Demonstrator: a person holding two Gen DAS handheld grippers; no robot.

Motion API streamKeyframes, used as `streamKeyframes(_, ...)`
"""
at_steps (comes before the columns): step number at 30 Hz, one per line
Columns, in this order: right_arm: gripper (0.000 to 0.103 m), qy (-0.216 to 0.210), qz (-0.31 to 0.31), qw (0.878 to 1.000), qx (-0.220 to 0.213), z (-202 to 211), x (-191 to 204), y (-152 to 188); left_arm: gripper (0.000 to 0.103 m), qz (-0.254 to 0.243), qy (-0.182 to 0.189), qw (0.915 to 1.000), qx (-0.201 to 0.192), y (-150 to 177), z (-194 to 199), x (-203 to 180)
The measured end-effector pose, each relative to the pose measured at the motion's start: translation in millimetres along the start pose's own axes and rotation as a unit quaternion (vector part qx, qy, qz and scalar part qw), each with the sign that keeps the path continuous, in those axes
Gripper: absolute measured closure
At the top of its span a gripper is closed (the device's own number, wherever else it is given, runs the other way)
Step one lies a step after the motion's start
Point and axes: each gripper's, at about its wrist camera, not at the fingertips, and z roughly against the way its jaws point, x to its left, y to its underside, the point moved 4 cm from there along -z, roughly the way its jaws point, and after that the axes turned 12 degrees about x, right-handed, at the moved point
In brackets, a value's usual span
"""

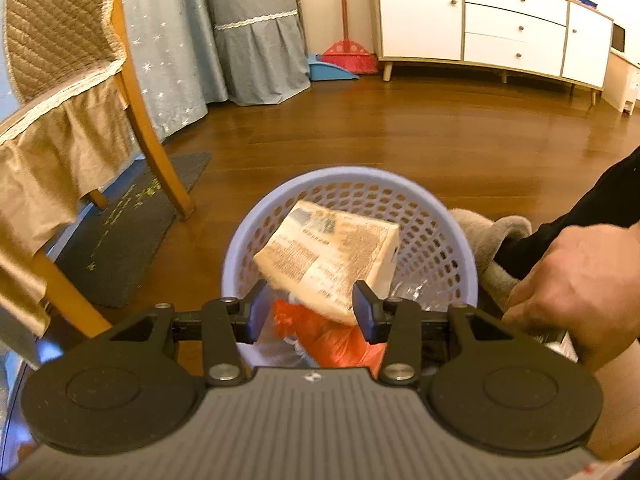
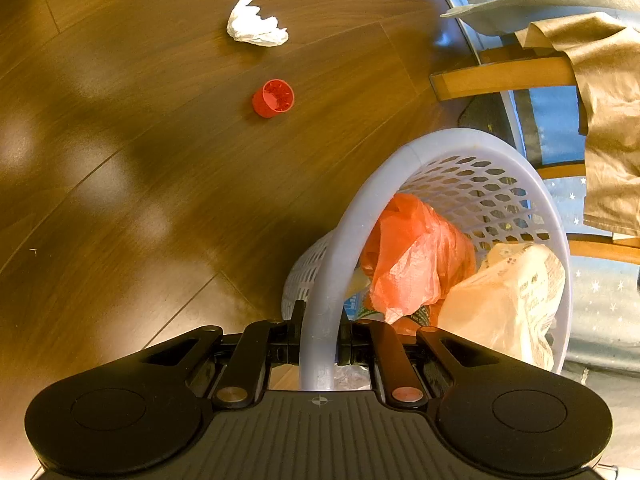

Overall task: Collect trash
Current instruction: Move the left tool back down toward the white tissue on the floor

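A lavender mesh basket (image 1: 240, 240) stands on the wood floor. My left gripper (image 1: 310, 308) hangs over it, jaws open. A cream printed plastic package (image 1: 328, 256) lies tilted between and beyond the fingers, over the basket's mouth; the pads do not press it. An orange plastic bag (image 1: 332, 340) lies in the basket beneath. My right gripper (image 2: 320, 320) is shut on the basket (image 2: 384, 176) rim, with the orange bag (image 2: 412, 252) and the package (image 2: 508, 300) inside. On the floor beyond lie a crumpled white tissue (image 2: 256, 24) and a red cap (image 2: 273, 98).
A wooden chair (image 1: 152, 128) with a tan cover stands left of the basket, on a dark mat (image 1: 120, 232). A person's hand (image 1: 572, 280) and a grey slipper (image 1: 488, 240) are at the right. A white cabinet (image 1: 492, 28) and a red broom (image 1: 348, 52) stand at the far wall.
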Motion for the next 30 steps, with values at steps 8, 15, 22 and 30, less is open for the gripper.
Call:
streamKeyframes(8,0.097,0.000,0.001,1.000,0.000,-0.3,-0.1,0.0,0.063,0.035,-0.018,0.9991,0.016,26.7,6.5,19.4)
streamKeyframes(15,0.097,0.001,0.001,1.000,0.000,-0.3,-0.2,0.1,0.063,0.060,-0.033,0.9970,0.035,52.6,8.2,33.5)
streamKeyframes(22,0.097,0.001,0.001,1.000,0.000,-0.5,0.1,0.4,0.063,0.068,-0.043,0.9953,0.053,74.2,9.1,41.0)
streamKeyframes(30,0.097,0.000,0.001,1.000,0.000,-0.6,0.1,0.4,0.063,0.083,-0.051,0.9922,0.078,101.8,8.0,49.3)
